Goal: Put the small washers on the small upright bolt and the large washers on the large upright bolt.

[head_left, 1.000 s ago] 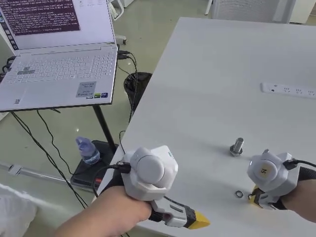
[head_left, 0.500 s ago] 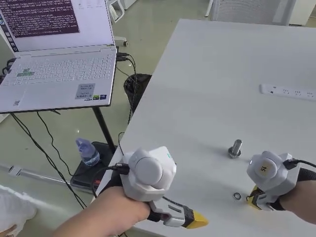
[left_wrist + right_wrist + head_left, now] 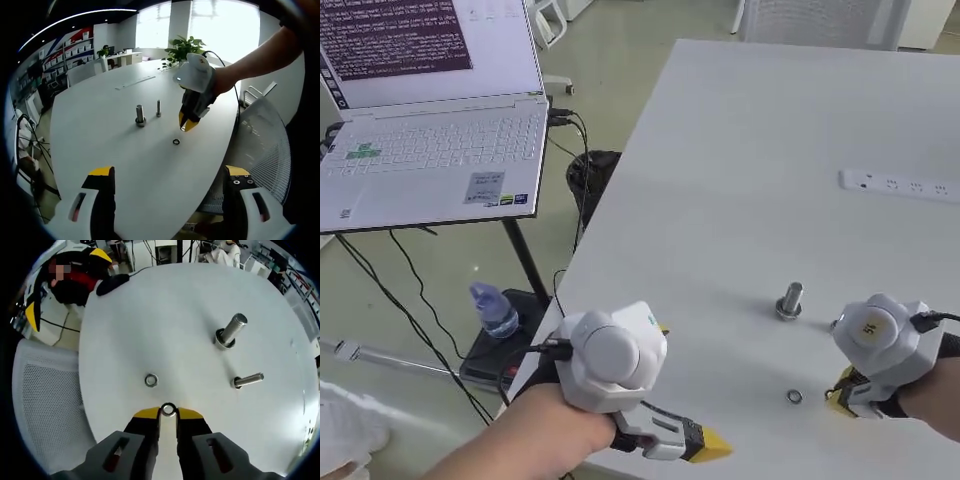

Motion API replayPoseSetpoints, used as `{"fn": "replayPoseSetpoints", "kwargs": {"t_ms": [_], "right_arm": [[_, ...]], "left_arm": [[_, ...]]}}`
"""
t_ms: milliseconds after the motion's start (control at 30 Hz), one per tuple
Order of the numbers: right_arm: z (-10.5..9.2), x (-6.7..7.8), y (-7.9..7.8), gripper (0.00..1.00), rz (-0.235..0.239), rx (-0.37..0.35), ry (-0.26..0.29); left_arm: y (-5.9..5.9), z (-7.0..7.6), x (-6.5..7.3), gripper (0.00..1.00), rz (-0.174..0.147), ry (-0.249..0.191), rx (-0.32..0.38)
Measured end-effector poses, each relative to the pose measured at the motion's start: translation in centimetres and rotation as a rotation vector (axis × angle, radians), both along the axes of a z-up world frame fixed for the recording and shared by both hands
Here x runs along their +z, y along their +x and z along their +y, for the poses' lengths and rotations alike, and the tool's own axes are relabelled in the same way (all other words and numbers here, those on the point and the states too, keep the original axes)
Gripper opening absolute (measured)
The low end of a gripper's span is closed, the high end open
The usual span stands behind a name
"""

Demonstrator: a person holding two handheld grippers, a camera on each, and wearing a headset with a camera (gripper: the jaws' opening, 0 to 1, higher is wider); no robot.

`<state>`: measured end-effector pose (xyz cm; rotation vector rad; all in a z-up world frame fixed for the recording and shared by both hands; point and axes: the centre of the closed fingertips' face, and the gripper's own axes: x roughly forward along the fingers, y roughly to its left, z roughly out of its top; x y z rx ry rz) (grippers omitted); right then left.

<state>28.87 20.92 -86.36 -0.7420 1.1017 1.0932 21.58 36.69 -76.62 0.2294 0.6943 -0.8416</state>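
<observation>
One washer is pinched in our right gripper, probably bound for the small upright bolt; a second washer lies on the worktop; our left gripper idles wide open.

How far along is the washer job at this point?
Done: maybe nothing; the ring low on the large bolt could just be its head. In hand: the right gripper is shut on a washer. Left: placing it, plus a loose washer on the table. The left gripper is open.
</observation>
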Motion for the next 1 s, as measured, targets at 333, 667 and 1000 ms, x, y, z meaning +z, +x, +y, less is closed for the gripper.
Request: {"fn": "replayPoseSetpoints", "kwargs": {"t_ms": [333,667,1000], "right_arm": [[-1.6,1.3,1.5,0.13,0.012,-0.032,0.020],[-2.5,2.4,4.3,0.13,-0.013,-0.057,0.026],[-2.6,4.0,6.1,0.13,-0.041,-0.061,0.016]], "left_arm": [[0.3,-0.1,0.0,0.88,0.003,0.001,0.007],[0.2,-0.4,-0.4,0.88,0.021,-0.006,0.012],[0.8,-0.5,-0.3,0.87,0.014,-0.002,0.002]]}}
